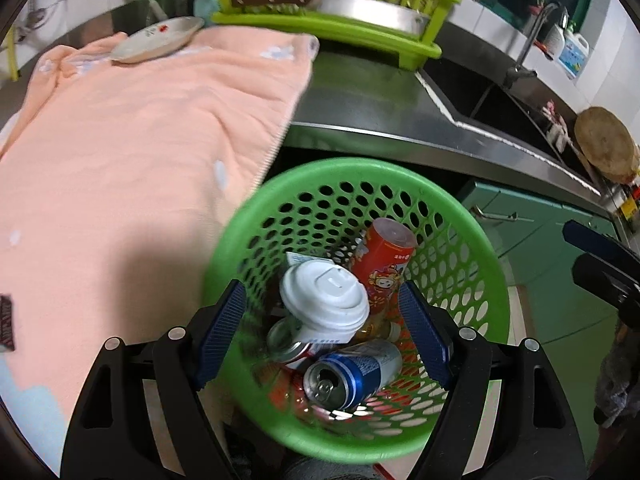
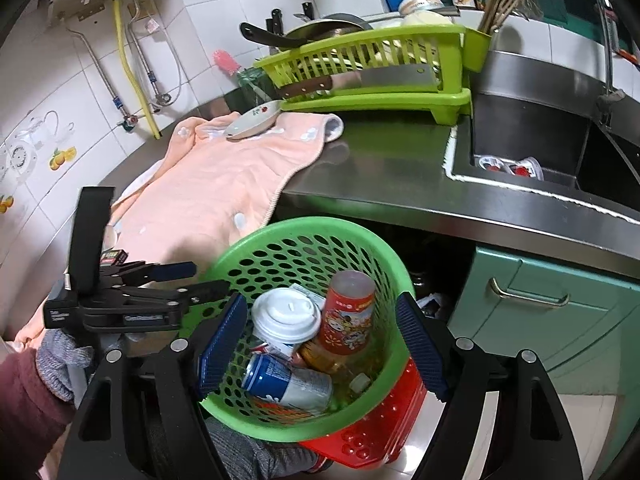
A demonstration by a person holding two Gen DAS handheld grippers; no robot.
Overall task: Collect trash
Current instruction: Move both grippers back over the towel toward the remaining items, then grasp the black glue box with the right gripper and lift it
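Green perforated basket sits lower centre in both wrist views, below the steel counter edge, already holding a white-lidded paper cup, a red cartoon-print can, a blue and silver can lying on its side, plus what looks like an amber bottle underneath, partly hidden. Left gripper hangs over the basket mouth, jaws spread wide, nothing between the pads. Right gripper is likewise over the basket, jaws apart and empty; the left tool body shows at mid left of the right wrist view. More trash is visible: two small plastic cups with red-print lids lie in the sink at upper right of the right view, and a small dark wrapper sits at the left edge of the left view on the peach towel. Risks, as judgement: the basket looks tilted and perched on a red crate, so a bump from either tool could tip it and spill the cans. The cup rides high on the pile and could roll out. Reaching for the wrapper may snag the towel and drag the plate resting on its far end. The sink cups are thin and could crush or leak if squeezed hard.
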